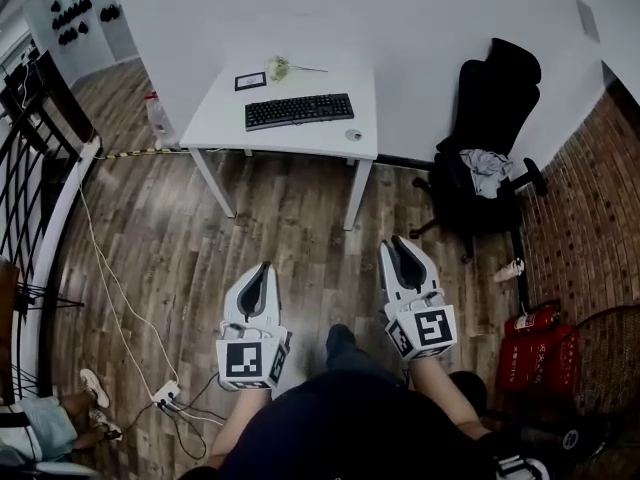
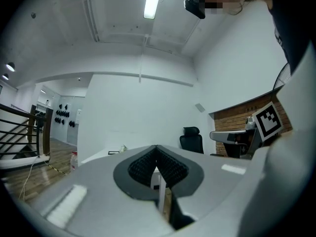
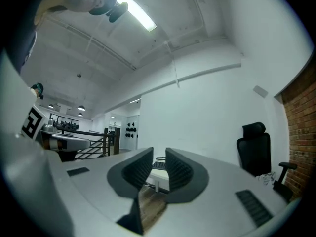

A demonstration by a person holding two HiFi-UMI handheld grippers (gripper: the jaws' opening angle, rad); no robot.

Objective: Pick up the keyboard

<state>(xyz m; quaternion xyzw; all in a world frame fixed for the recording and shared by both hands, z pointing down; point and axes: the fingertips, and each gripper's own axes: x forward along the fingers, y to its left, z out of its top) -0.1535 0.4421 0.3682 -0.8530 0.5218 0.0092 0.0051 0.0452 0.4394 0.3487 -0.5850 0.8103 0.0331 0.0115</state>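
The keyboard (image 1: 299,110) lies flat across the middle of the white worktop (image 1: 225,120), long edge toward the person, with a mouse (image 1: 353,135) just beside its right end and a small dark frame (image 1: 250,81) behind it; it sits as a thing set out for typing, untouched and free on every side, so either long edge looks open to a grasp. The worktop stands well apart from the person, across a stretch of wooden floor (image 1: 200,258); a black office chair (image 1: 490,138) stands off to its right. Both tools are held low and close to the body, pointing level toward the worktop; this looks like a carrying posture for the walk up, not a reach, so the pick-up is not yet begun.

The left gripper (image 1: 262,268) has its fingers (image 2: 140,166) pressed together, ribbed pads meeting at the tips, with nothing caught between them; it touches nothing. The right gripper (image 1: 400,243) has its fingers (image 3: 180,172) parted by only a narrow slit, pads facing each other without meeting; nothing sits in the gap, and through it the far keyboard shows on the worktop edge. Both would probably need to spread wider before closing on the keyboard.
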